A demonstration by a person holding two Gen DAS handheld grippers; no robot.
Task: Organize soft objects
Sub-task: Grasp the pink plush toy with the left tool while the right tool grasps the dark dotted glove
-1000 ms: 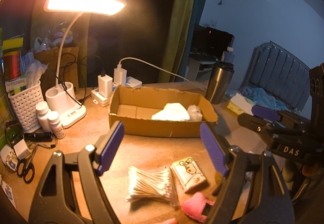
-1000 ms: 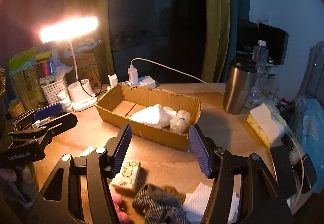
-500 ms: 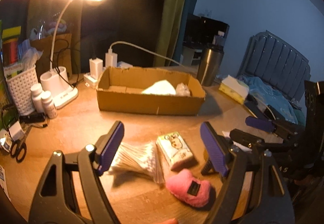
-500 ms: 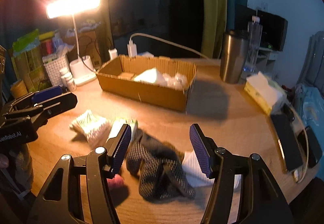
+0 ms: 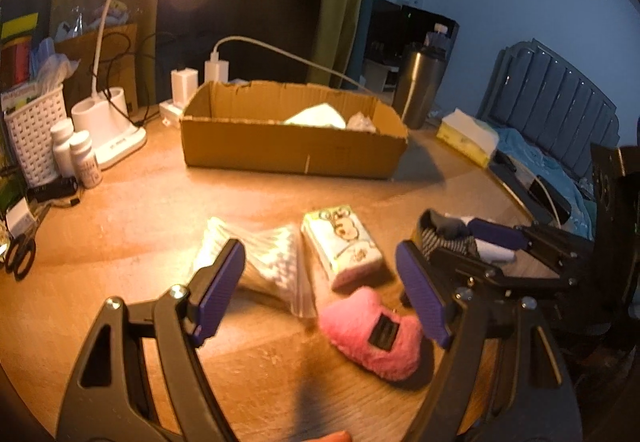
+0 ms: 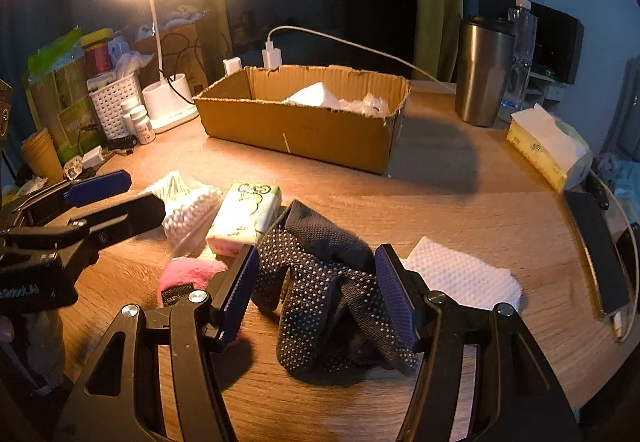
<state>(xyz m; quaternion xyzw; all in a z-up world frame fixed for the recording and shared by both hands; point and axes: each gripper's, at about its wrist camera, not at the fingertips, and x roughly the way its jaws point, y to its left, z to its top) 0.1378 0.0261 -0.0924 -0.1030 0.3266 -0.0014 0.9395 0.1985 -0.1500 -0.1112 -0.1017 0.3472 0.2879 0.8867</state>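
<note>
On the wooden table lie a bag of cotton swabs (image 5: 268, 254), a printed tissue pack (image 5: 344, 242) and a pink plush (image 5: 376, 334). My left gripper (image 5: 320, 282) hangs open just above them and touches none. A dark dotted glove (image 6: 320, 282) lies flat between the pads of my right gripper (image 6: 318, 286), which stands open around it without squeezing. A white paper towel (image 6: 464, 278) lies to the glove's right. Further back, the cardboard box (image 6: 304, 130) holds a white soft item (image 6: 316, 96) and a plastic-wrapped bundle (image 6: 372, 104).
A lit desk lamp (image 5: 116, 134), a white basket (image 5: 34, 130) and pill bottles (image 5: 82, 158) crowd the far left, with scissors (image 5: 20, 254) near the edge. A steel tumbler (image 6: 484, 74), a tissue box (image 6: 544, 150) and a phone (image 6: 600, 250) line the right side.
Both grippers have sunk toward the table and tipped downward. The glove, formerly below the right gripper's fingers, now lies between them. The swabs, tissue pack and plush have come fully into the left view.
</note>
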